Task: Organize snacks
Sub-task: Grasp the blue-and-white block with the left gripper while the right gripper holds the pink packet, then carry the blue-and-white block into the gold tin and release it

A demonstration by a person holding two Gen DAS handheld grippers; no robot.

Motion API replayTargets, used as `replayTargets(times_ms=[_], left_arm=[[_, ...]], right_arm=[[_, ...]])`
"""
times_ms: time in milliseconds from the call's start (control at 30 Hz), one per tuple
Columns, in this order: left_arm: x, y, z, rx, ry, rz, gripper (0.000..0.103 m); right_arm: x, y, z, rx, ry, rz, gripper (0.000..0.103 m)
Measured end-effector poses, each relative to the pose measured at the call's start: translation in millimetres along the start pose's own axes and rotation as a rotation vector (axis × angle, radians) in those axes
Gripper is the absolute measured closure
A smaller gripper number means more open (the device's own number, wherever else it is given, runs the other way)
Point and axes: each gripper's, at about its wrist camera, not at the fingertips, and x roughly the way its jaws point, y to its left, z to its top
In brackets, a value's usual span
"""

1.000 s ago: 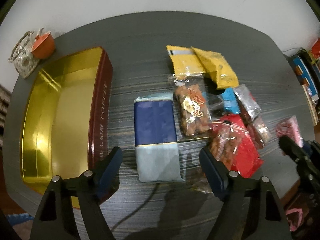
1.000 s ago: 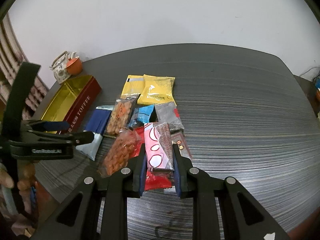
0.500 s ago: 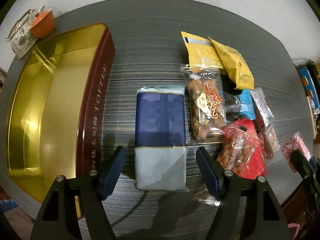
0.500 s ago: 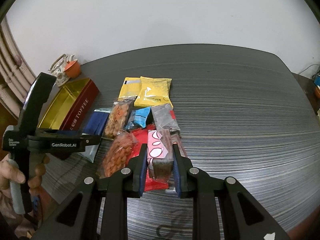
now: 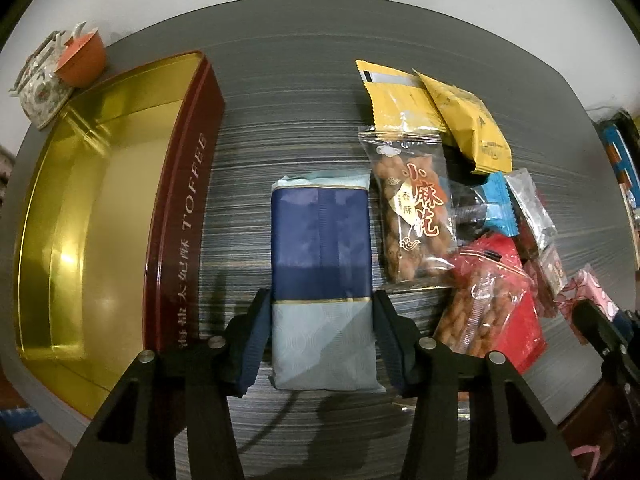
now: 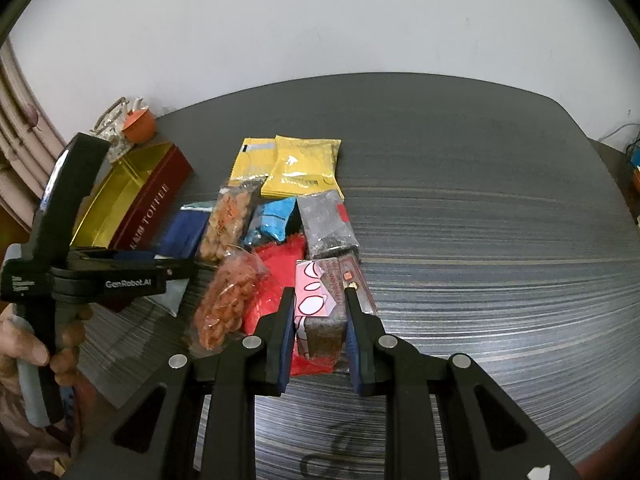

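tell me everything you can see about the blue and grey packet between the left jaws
The packet is a flat, oblong pack in crinkly wrap, dark blue over its far part and pale grey nearer the camera, with a thin gold line between. It lies flat on the dark table, beside the gold tin. The left gripper has been closing on its grey end; the jaws stand at its sides.

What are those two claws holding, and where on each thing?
Right gripper: pink-and-brown wrapped snack bar, near end. Left gripper, jaws just closing: navy-and-pale-blue flat packet, long sides, pale half.
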Motion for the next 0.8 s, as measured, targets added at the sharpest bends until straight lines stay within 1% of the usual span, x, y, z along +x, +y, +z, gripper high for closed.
replayTargets(times_ms=[133,233,500,667,800], left_arm=[[-1.0,-2.0,-1.7,0.006,-0.003,-0.006,0.052],[-10.3,5.2,-8.4,0.0,-0.002,-0.024,0.053],[-33.9,3.5,-11.9,0.004,-0.033,-0.044,0.053],[-56.5,2.7,-13.7,0.015,-0.064,-0.06,0.053],[-79.7,15.7,-7.6,0.019,-0.112,-0.045,0.053]], right_arm=[[4.0,1.6,-1.1,-0.007,0.012,-0.007,0.083],[6.5,2.5,-0.8,-0.01,0.017,-0.011,0.083],[7.0,2.8,-0.4,-0.013,0.018,-0.013,0.083],[7.0,3.3,-0.3,-0.014,0.017,-0.015,0.083],[7.1,3.0,0.1,-0.014,0.016,-0.016,0.083]])
